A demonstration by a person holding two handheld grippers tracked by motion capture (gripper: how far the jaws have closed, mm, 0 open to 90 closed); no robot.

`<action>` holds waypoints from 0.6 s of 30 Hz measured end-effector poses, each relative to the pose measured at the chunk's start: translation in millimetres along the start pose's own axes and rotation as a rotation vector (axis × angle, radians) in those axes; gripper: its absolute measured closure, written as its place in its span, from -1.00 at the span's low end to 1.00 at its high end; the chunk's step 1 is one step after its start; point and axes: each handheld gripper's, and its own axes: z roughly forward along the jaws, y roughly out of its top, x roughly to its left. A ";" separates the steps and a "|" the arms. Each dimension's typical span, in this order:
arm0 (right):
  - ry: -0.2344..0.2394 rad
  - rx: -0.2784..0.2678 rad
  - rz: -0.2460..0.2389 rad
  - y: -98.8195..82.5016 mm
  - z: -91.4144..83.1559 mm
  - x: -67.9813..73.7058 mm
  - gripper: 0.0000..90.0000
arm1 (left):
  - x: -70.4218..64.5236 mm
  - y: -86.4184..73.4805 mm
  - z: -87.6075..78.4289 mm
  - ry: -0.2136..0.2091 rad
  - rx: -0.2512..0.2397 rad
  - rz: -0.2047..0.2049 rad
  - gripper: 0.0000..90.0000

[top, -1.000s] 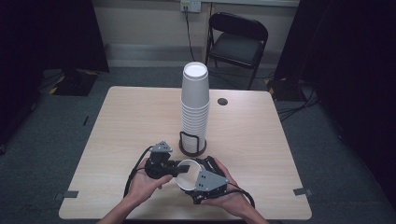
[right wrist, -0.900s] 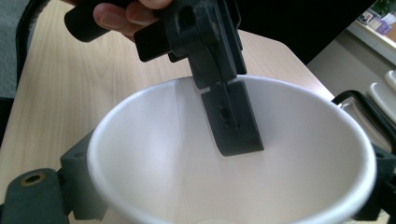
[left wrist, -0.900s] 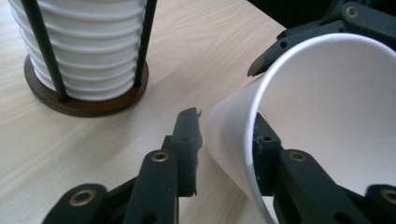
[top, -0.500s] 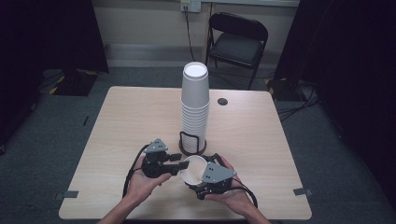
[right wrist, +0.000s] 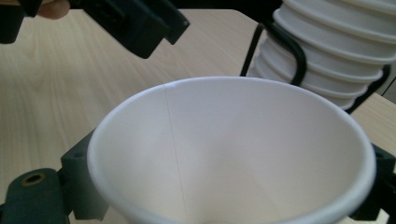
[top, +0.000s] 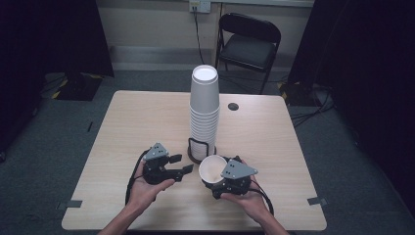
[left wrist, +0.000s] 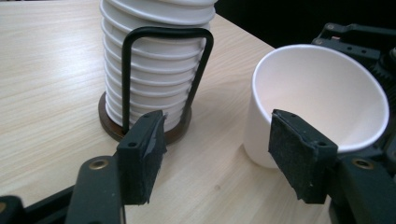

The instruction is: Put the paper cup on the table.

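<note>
Cup (top: pixel 212 168) is sitting mouth-up in the right tongs (top: pixel 226 180), clamped around its body, just in front of the stacked cups (top: pixel 204 112) on the table (top: pixel 122 127). Left tongs (top: pixel 177 165) are hanging wide and empty beside it, rim within reach.

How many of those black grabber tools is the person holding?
2. The left gripper is in the person's left hand, open, beside the cup stack. The right gripper is in the right hand, clamped on a single white cup.
</note>
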 end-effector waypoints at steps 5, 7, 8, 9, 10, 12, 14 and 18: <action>-0.016 -0.010 0.045 -1.6 -4.3 -6.2 -0.75 | -0.2 -2.2 1.8 0.024 0.013 0.011 -0.28; -0.023 -0.017 0.054 -1.5 -6.5 -8.4 -0.75 | -0.1 -2.2 3.4 0.031 0.021 0.027 -0.29; -0.027 -0.020 0.055 -1.5 -7.3 -9.3 -0.75 | -0.4 -2.0 3.9 0.036 0.025 0.036 -0.30; -0.028 -0.022 0.063 -1.5 -8.4 -10.5 -0.75 | -0.7 -2.0 4.2 0.043 0.024 0.046 -0.31; -0.030 -0.025 0.073 -1.9 -9.4 -11.8 -0.75 | -0.8 -2.3 4.2 0.049 0.025 0.059 -0.33; -0.033 -0.030 0.091 -2.9 -11.1 -14.7 -0.75 | 0.0 -3.0 2.5 0.066 0.039 0.083 -0.34; -0.039 -0.034 0.100 -3.8 -12.4 -17.7 -0.75 | 1.8 -4.5 0.4 0.072 0.040 0.091 -0.35; -0.055 -0.036 0.131 -5.7 -13.9 -25.5 -0.75 | 6.1 -8.3 -3.2 0.075 0.035 0.085 -0.39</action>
